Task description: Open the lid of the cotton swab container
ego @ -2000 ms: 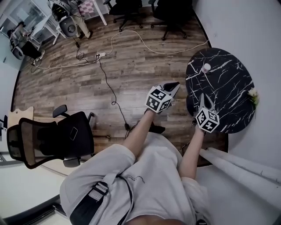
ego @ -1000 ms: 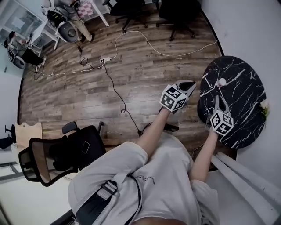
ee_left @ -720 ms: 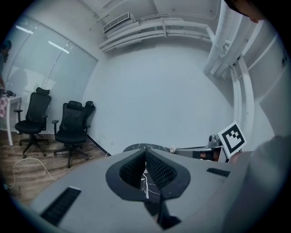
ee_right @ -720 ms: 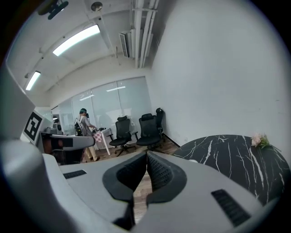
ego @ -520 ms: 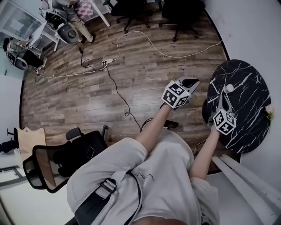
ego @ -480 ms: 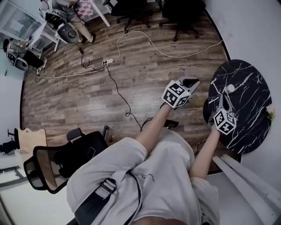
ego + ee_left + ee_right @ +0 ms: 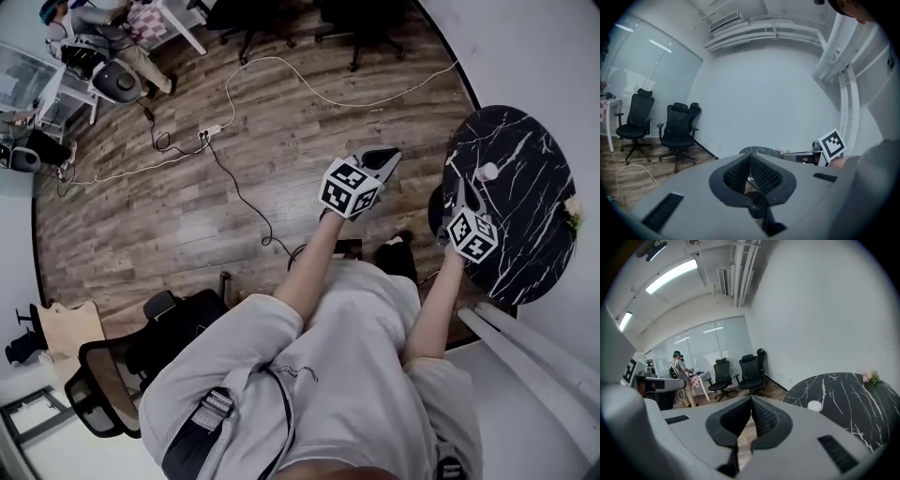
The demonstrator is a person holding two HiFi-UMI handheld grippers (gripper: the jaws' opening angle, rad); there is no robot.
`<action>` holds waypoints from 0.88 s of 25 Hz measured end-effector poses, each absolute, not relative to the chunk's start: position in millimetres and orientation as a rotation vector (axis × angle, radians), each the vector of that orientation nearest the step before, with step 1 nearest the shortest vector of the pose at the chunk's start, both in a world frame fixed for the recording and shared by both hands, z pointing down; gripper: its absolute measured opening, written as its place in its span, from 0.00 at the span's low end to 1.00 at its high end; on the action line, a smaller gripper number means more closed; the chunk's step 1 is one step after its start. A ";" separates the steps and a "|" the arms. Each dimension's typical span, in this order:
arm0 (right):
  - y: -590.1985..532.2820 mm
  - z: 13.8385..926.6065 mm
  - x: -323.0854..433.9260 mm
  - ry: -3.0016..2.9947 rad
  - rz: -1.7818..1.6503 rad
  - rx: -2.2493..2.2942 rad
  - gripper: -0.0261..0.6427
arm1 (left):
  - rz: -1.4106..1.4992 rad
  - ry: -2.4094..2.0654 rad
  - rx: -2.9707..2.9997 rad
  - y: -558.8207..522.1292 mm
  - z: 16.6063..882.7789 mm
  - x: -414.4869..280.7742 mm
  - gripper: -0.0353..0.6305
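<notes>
Left hand-held gripper [image 7: 386,156] and right hand-held gripper [image 7: 459,192], jaws together, empty; white container [image 7: 487,172], probably for cotton swabs, on dark marbled surface [image 7: 525,187].

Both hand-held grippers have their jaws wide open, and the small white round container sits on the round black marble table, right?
Not the jaws: the left hand-held gripper and the right hand-held gripper are both shut, empty, as each gripper view shows. The small white round container does sit on the round black marble table.
</notes>
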State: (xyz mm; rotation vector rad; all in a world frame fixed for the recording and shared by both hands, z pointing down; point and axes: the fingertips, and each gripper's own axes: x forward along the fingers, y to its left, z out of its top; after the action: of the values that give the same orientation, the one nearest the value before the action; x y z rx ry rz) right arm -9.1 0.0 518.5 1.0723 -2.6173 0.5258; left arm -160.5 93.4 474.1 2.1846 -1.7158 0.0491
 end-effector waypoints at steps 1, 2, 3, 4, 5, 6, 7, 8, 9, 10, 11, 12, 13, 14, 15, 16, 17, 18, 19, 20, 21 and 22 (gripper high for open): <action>-4.2 521.1 -9.6 -2.607 0.519 1.075 0.09 | 0.042 -1.718 2.179 91.6 475.7 -165.0 0.09; -8.4 523.6 -9.2 -2.595 0.516 1.078 0.09 | 0.034 -1.718 2.173 89.6 477.2 -168.7 0.09; -12.8 525.5 -9.2 -2.585 0.514 1.079 0.09 | 0.026 -1.718 2.168 87.5 478.3 -172.1 0.09; -17.0 526.8 -10.4 -2.577 0.510 1.076 0.09 | 0.020 -1.719 2.163 85.4 479.1 -175.8 0.09; -21.3 527.8 -13.0 -2.572 0.505 1.070 0.09 | 0.017 -1.723 2.159 82.9 479.9 -179.9 0.09; -25.9 528.5 -17.0 -2.570 0.499 1.062 0.09 | 0.017 -1.728 2.155 79.8 480.7 -184.4 0.09; -31.4 528.9 -21.8 -2.572 0.495 1.054 0.09 | 0.018 -1.733 2.152 75.4 481.6 -188.9 0.09; -38.3 529.1 -27.3 -2.575 0.493 1.048 0.09 | 0.020 -1.735 2.152 69.3 482.2 -193.1 0.09; -46.6 528.9 -33.2 -2.580 0.493 1.043 0.09 | 0.024 -1.735 2.154 61.7 482.4 -196.9 0.09; -55.5 528.2 -39.5 -2.585 0.495 1.037 0.09 | 0.031 -1.734 2.157 53.2 481.7 -200.6 0.09; -64.1 526.8 -46.1 -2.589 0.499 1.032 0.09 | 0.039 -1.734 2.160 44.7 480.3 -204.6 0.09; -71.6 524.9 -52.6 -2.592 0.505 1.029 0.09 | 0.046 -1.733 2.162 37.1 478.2 -208.7 0.09; -78.1 522.4 -58.4 -2.598 0.513 1.027 0.09 | 0.054 -1.730 2.165 30.1 475.8 -212.2 0.09; -84.5 519.9 -63.3 -2.605 0.521 1.028 0.09 | 0.062 -1.726 2.171 22.9 473.4 -214.9 0.09; -91.8 517.7 -67.7 -2.611 0.525 1.028 0.09 | 0.067 -1.721 2.177 14.5 471.4 -217.2 0.09; -99.9 516.2 -71.5 -2.616 0.526 1.029 0.09 | 0.070 -1.716 2.184 5.3 470.1 -219.3 0.09; -108.4 515.5 -74.6 -2.618 0.527 1.033 0.09 | 0.071 -1.710 2.189 -4.5 469.5 -221.0 0.09; -117.1 515.3 -76.4 -2.619 0.531 1.040 0.09 | 0.075 -1.701 2.196 -14.3 469.6 -221.6 0.09; -125.8 515.4 -76.7 -2.618 0.536 1.050 0.09 | 0.081 -1.690 2.203 -24.0 470.5 -220.9 0.09; -134.7 515.6 -75.3 -2.616 0.539 1.061 0.09 | 0.089 -1.678 2.211 -33.7 471.5 -219.2 0.09; -143.9 515.4 -72.6 -2.613 0.541 1.075 0.09 | 0.095 -1.665 2.220 -43.7 472.3 -216.9 0.09; -153.4 514.7 -68.9 -2.612 0.546 1.092 0.09 | 0.101 -1.651 2.233 -53.8 472.4 -214.0 0.09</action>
State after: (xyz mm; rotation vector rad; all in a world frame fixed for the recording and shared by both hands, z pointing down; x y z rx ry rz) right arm -68.9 -153.4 514.7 1.0924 -2.6125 0.5457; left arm -214.0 -53.8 472.4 2.2330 -1.6510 0.1013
